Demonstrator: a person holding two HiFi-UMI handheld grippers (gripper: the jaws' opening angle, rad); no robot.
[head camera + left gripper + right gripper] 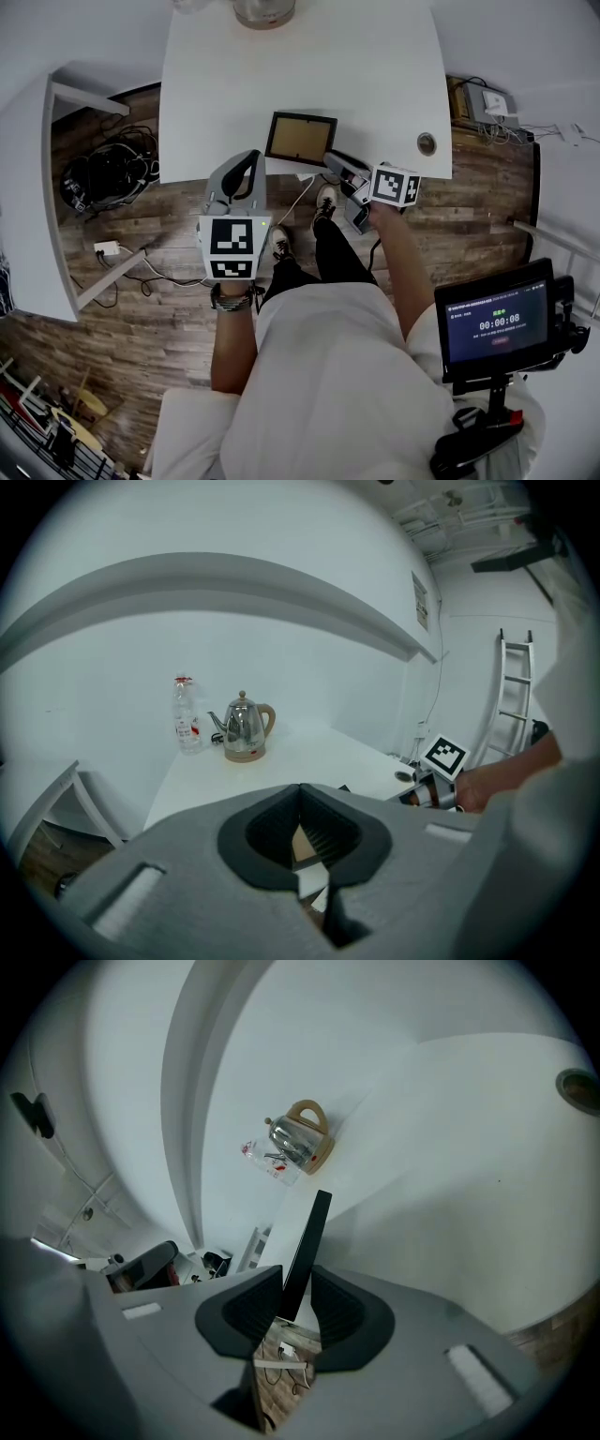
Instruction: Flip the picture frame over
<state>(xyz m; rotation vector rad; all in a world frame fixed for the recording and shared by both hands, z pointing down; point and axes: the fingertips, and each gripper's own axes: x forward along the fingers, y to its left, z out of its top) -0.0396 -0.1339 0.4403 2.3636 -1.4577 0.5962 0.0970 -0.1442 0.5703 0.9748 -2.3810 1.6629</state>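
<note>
The picture frame (300, 138) has a dark border and a brown face. It sits at the near edge of the white table (281, 66). My right gripper (330, 161) is shut on the frame's near right corner. In the right gripper view the frame (307, 1251) stands edge-on as a black slat clamped in my right gripper (298, 1293). My left gripper (251, 157) hangs just off the table's front edge, left of the frame, shut and holding nothing. In the left gripper view the left gripper (300, 803) points at the frame, and the right gripper's marker cube (445, 755) shows to the right.
A steel kettle (244, 727) and a water bottle (186, 714) stand at the far end of the table. A cable hole (427, 143) is in the table's near right corner. Cables (108, 173) lie on the wooden floor at left. A timer screen (497, 323) is at lower right.
</note>
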